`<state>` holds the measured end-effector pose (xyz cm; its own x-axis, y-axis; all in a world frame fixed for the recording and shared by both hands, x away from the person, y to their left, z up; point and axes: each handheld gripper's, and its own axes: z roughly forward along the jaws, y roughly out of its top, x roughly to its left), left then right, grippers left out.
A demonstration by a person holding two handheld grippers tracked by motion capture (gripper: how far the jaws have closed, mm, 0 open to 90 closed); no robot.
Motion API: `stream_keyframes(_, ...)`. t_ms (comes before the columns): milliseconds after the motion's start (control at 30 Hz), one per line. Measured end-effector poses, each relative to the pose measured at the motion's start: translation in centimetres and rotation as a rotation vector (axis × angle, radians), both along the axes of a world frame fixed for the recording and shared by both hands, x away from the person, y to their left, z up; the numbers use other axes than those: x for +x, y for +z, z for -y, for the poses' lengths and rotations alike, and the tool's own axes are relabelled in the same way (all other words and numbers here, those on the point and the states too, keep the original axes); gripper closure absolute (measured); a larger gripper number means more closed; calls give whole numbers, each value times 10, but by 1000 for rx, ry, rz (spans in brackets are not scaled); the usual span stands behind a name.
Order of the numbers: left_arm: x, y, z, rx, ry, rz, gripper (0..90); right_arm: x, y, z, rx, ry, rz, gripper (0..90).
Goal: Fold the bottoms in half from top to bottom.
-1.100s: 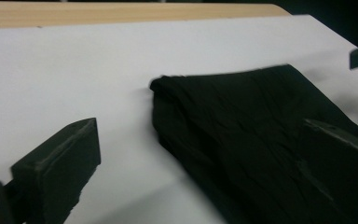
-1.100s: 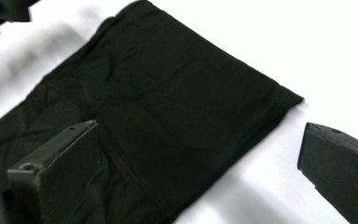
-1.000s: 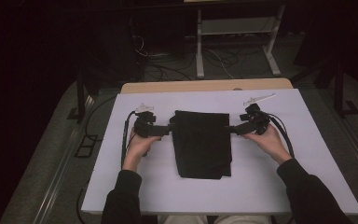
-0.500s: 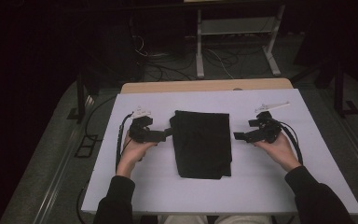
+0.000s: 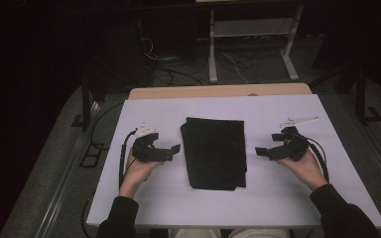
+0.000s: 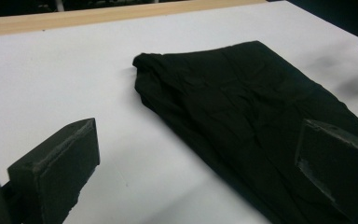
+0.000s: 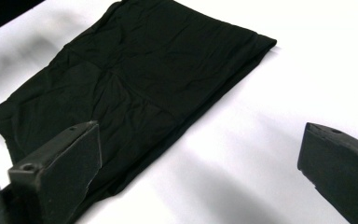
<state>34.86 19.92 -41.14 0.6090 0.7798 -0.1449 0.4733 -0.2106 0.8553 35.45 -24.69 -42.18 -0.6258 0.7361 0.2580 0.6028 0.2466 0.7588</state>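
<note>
Black folded cloth (image 5: 214, 151) lies released on the desk (image 5: 278, 198); both hand-held grippers, left (image 5: 171, 150) and right (image 5: 263, 152), have pulled back, jaws wide, so the fold looks finished.

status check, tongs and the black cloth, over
Left tongs open, right tongs open, both clear of cloth. Black cloth folded flat on table. Nothing in the way.

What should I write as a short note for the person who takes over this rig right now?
Left gripper: open, holding nothing, left of the black cloth, apart from it.
Right gripper: open, holding nothing, right of the cloth, apart from it.
Cloth: lies flat, folded into a rectangle, mid-table on the white table.
Done: the cloth appears folded and released.
Left: perhaps one more fold; otherwise nothing obvious.
</note>
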Motion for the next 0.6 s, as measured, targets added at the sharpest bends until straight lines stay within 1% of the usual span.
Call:
stream_keyframes(133, -8, -1, 0, -12, -1, 8, 1, -11, -2, 5, -4, -3, 0, 0)
stream_keyframes(200, -12, -2, -1, -11, -1, 11, 1, -17, -2, 8, -1, -9, 12, 0)
stream_keyframes(333, -20, -6, -2, 10, -8, 14, 1, -29, -1, 16, 10, -29, 34, 0)
stream_keyframes(367, -23, -6, -3, 12, -10, 15, 1, -32, -2, 17, 13, -33, 33, 0)
stream_keyframes(400, -25, -7, -3, 14, -14, 18, 1, -35, -2, 18, 12, -34, 29, 0)
stream_keyframes(500, -31, -8, -4, 10, -17, 27, 1, -44, -5, 20, 12, -29, 37, 0)
stream_keyframes(600, -37, -9, -5, -3, -20, 32, 1, -52, -7, 20, 17, -21, 37, 0)
